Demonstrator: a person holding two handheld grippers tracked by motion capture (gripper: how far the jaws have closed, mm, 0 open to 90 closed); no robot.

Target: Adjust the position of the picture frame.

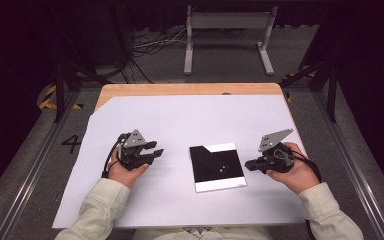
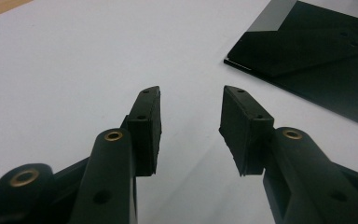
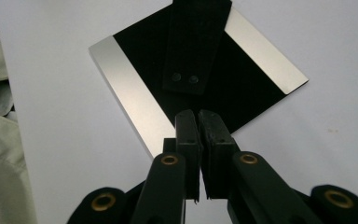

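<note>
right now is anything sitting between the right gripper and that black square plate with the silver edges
Nothing visible. The right gripper, jaws shut, points at the black plate across bare white sheet. The open left gripper waits on the plate's other side.

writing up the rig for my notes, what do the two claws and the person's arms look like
Both the left claw and the right claw are black, with two flat-faced jaws on arms fitted with brass-coloured rivets. Each carries a grey three-cornered plate on top, and a black cable trails back. The person wears pale beige long sleeves.
</note>
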